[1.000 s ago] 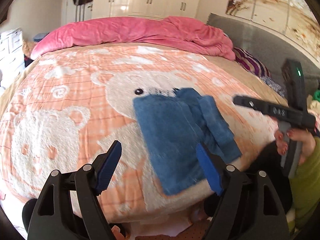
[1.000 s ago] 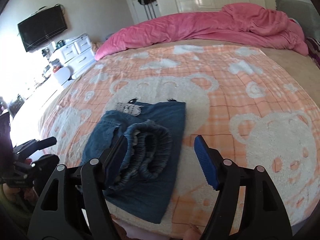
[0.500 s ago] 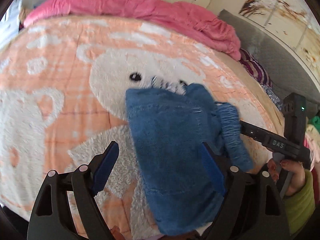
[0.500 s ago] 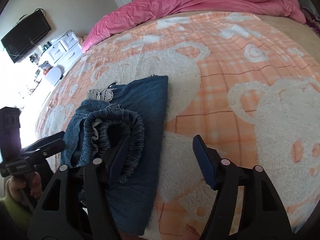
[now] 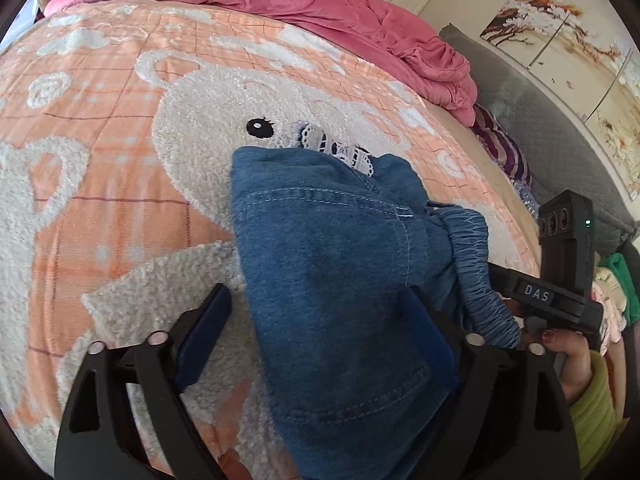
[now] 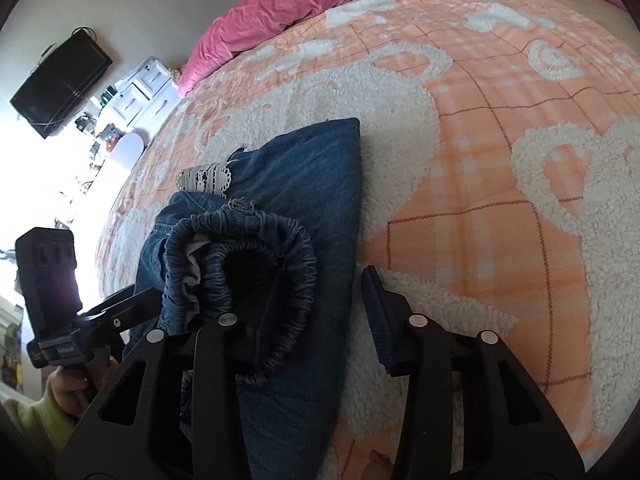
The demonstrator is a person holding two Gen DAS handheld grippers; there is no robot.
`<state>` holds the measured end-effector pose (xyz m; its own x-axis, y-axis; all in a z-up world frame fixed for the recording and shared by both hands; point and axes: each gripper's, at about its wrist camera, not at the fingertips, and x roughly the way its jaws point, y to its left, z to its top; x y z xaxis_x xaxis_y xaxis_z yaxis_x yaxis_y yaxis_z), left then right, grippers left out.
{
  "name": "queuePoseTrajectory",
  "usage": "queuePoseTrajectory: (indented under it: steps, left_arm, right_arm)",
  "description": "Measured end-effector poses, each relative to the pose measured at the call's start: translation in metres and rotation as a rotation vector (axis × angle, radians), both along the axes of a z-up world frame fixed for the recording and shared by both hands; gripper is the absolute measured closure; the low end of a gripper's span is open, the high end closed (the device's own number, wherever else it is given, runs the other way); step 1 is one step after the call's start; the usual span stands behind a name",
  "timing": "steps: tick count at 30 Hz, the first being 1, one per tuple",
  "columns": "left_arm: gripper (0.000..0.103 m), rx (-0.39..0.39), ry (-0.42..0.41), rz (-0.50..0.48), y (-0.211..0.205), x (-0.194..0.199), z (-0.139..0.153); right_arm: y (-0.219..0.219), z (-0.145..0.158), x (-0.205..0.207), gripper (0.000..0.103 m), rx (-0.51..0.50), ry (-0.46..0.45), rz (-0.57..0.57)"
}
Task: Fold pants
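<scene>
- Spanning everything, I see the bed (image 5: 100, 184), with the pants (image 5: 340, 280) folded near its front edge.
- Left tongs (image 5: 316, 334) and right tongs (image 6: 316, 304) are both spread wide, gripping nothing.
- Waistband (image 6: 256, 256) gapes; I fear catching one layer, undoing the fold.

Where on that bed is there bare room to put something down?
Bare blanket lies right of the denim pants, up to the pink duvet, and left of them in the left view. Crowded: the near edge, where both open claws, left claw and right claw, straddle the pants.

Two close wrist views, shared pants (image 5: 340, 280)
</scene>
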<state>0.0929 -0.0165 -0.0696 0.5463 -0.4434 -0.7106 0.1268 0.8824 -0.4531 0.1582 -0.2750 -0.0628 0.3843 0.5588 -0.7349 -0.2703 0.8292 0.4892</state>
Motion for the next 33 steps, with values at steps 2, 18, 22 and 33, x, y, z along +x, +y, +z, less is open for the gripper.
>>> queuePoseTrajectory:
  steps: [2,18,22,33]
  left_arm:
    - [0.011,0.023,-0.006,0.002,-0.006,0.001,-0.001]
    - [0.061,0.111,-0.084,-0.017,-0.032,-0.012,0.024]
    - [0.061,0.099,-0.115,-0.008,-0.028,-0.014,0.041]
    - [0.061,0.097,-0.184,0.036,-0.013,0.021,0.076]
  right_arm:
    - [0.001,-0.002,0.005,0.069,0.008,0.013,0.006]
    - [0.022,0.025,-0.02,0.097,-0.063,-0.16,0.044]
    - [0.027,0.044,-0.023,0.097,-0.059,-0.219,0.06]
    - [0.048,0.081,0.013,0.097,-0.103,-0.324,0.09]
